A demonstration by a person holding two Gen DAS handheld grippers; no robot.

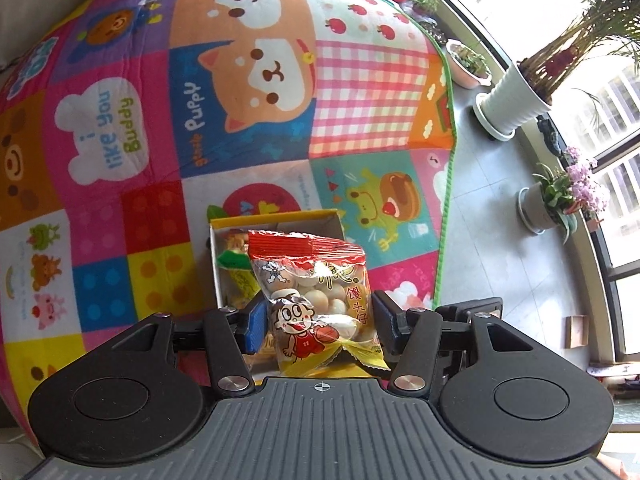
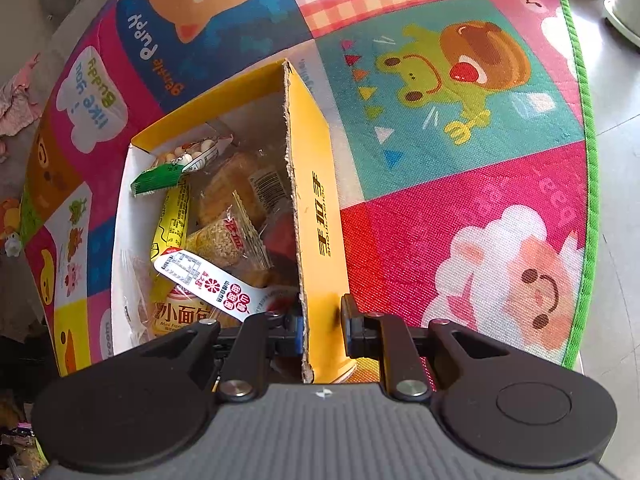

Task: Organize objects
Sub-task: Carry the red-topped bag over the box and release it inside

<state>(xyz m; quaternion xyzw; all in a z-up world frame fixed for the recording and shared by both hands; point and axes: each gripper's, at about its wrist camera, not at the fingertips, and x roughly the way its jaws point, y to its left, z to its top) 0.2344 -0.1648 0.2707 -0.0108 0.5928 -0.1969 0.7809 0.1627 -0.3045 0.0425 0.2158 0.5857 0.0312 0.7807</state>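
Observation:
A clear snack bag point(image 1: 314, 280) with a red top and a cartoon boy hangs upright between the blue pads of my left gripper point(image 1: 320, 322), which is shut on its lower half. It hangs just above the open yellow cardboard box point(image 1: 276, 216). In the right wrist view my right gripper point(image 2: 322, 326) is shut on the near end of the box's right wall point(image 2: 316, 184), one finger inside and one outside. Several packets lie in the box: a yellow bread pack point(image 2: 172, 312), a rice cracker point(image 2: 224, 240), a small bag of white balls point(image 2: 192, 152).
The box stands on a colourful cartoon play mat point(image 1: 160, 120) with a green border point(image 2: 588, 160). Grey floor point(image 1: 492, 240) lies to the right, with potted plants point(image 1: 516, 96) point(image 1: 560, 200) along a window. Pink cloth point(image 2: 16, 104) lies off the mat's left edge.

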